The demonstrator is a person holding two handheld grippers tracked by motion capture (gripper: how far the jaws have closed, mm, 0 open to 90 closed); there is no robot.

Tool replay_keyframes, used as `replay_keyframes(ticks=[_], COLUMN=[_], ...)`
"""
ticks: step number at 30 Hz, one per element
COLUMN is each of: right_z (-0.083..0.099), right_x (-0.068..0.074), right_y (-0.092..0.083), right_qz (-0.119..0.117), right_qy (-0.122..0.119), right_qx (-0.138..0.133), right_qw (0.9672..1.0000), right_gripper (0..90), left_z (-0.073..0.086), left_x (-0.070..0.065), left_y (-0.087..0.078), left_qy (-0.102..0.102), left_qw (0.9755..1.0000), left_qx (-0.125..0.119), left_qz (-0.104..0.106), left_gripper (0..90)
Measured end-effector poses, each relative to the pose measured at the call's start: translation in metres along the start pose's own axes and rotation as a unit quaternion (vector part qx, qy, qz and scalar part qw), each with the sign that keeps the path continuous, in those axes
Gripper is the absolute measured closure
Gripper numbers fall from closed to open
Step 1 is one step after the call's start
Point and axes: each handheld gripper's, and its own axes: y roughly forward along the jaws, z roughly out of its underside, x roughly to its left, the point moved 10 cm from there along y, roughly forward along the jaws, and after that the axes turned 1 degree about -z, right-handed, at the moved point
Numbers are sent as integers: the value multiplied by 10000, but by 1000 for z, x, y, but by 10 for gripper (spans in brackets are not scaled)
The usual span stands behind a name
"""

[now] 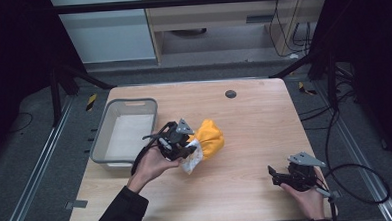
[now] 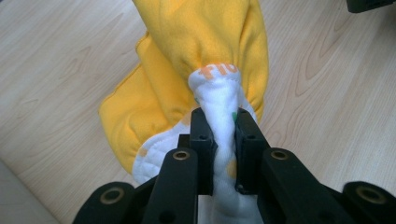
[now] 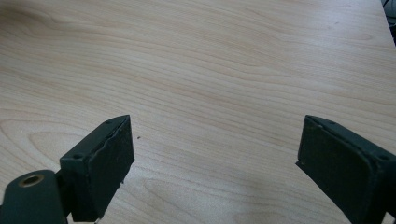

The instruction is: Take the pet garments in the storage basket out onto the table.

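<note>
A yellow cloth with a white quilted edge [image 1: 208, 139] lies bunched near the middle of the wooden table [image 1: 254, 118]. My left gripper [image 1: 188, 152] is shut on its white edge, just right of the grey bin. In the left gripper view the two black jaws pinch the white fold of the cloth [image 2: 219, 100], and the yellow part bulges beyond them. My right gripper [image 1: 273, 173] rests near the table's front right corner, held by a hand. Its jaws stand wide apart in the right gripper view [image 3: 212, 154], with bare wood between them.
A grey plastic bin [image 1: 105, 144] sits at the table's left side, right beside my left hand. A small dark round disc [image 1: 230, 94] lies near the far edge. Cables trail on the floor to the right of the table.
</note>
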Motion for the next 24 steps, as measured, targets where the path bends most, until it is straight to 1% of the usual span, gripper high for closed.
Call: replay_keyframes(ticks=[13,24], right_z=[0,1], right_x=[0,1], right_y=[0,0], right_qz=[6,-18], right_qy=[-18,-12], right_qx=[2,39], right_qw=[10000,10000], right_gripper=[105,105], left_z=[6,13], left_x=[-13,-21], left_y=[25,41], left_qy=[67,139], left_qw=[9997,9992], left_qx=[153,268], left_qz=[187,269], left_gripper=[804,803])
